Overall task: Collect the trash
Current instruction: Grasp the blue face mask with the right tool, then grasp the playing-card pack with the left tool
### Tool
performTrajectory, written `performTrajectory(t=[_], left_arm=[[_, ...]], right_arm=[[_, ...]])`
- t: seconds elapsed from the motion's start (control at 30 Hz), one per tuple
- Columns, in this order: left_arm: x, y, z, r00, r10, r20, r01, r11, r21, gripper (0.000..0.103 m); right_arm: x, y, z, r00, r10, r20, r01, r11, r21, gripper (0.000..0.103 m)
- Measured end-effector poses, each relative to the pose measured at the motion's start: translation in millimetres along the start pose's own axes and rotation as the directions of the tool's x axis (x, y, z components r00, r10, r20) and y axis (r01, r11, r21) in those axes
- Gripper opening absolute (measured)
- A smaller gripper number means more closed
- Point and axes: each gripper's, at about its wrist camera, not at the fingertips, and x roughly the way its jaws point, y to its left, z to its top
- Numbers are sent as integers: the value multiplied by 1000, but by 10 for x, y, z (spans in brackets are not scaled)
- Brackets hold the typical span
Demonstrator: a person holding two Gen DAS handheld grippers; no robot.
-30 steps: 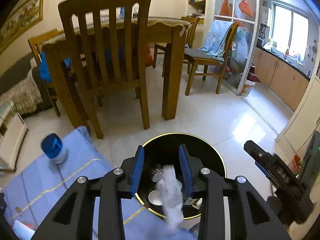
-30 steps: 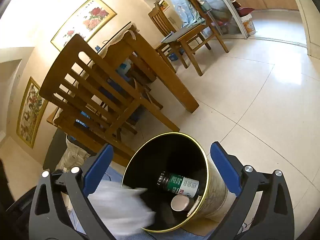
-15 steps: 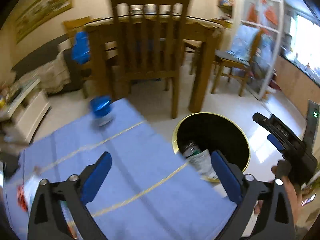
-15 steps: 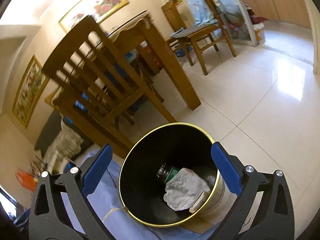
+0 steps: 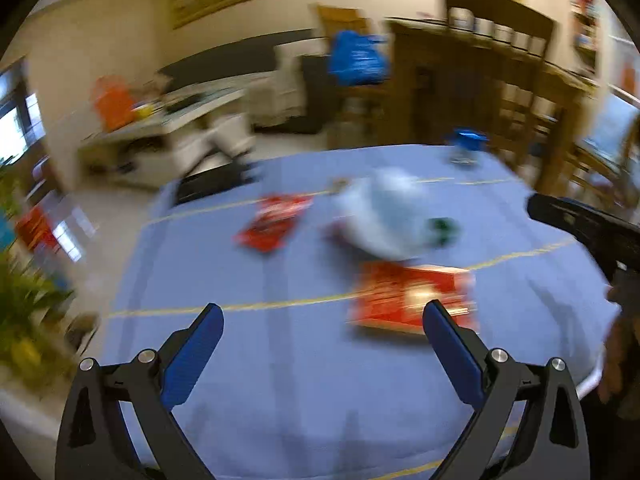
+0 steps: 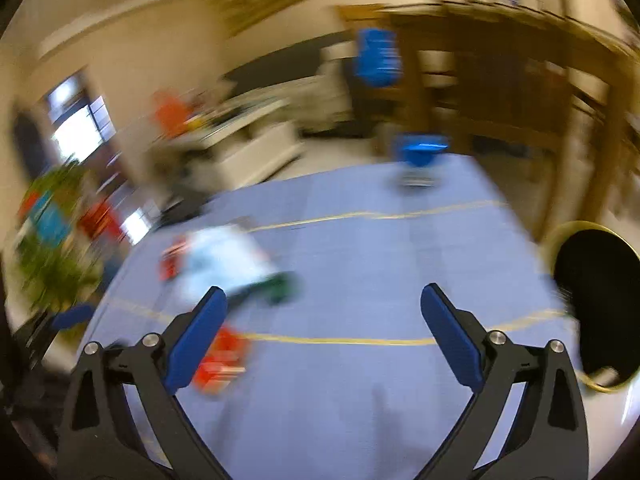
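Trash lies on the blue cloth (image 5: pixel 304 392) ahead of the left gripper (image 5: pixel 323 344): a red box (image 5: pixel 408 296) just beyond its right fingertip, a white bag (image 5: pixel 384 216) farther. Both grippers, left and right gripper (image 6: pixel 323 330), stand wide open and empty.

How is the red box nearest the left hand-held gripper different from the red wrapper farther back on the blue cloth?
The red box looks larger and thicker, with a pale panel on its top; the red wrapper looks smaller and flatter. The box lies near the hand-held gripper's right finger, while the wrapper lies farther back and to the left. Both are red, blurred, and lie on the blue cloth.
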Motion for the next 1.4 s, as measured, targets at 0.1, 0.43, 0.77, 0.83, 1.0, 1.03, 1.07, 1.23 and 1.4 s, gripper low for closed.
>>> performTrajectory(t=[0.1,0.43,0.77,0.83,1.0,1.03,1.07,1.23,1.4], left_arm=[[16,464,-48,1000,5,-19,-7,994,-109,96],[7,828,-228,1000,-25,-11,22,977,-210,96],[125,623,-213,998,-60,-18,56,985,-164,96],[153,504,-188,995,-96,-32,90,984,-151,96],[217,112,-177,977,-200,-70,190,974,-121,96],[234,-26,-165,970,-228,-81,221,971,-89,96],[258,-123,-144,966,-240,-92,235,970,-59,96],[411,-391,9,943,-292,-160,279,955,-101,96],[522,-438,124,950,-263,-170,232,955,-184,93]], right_arm=[[223,557,64,1000,21,-22,-23,994,-107,94],[943,890,157,984,-5,-176,-20,990,-142,29],[141,310,290,997,68,-32,-68,998,-6,2],[3,78,306,999,47,-5,-47,999,25,2],[-146,-724,74,1000,2,10,-3,982,188,2],[-149,-820,12,1000,2,11,-4,978,210,2],[-137,-953,-70,1000,6,9,-8,970,243,2],[-169,-1050,-76,999,19,29,-25,970,243,2],[-217,-1049,-77,997,63,46,-73,965,250,2]])
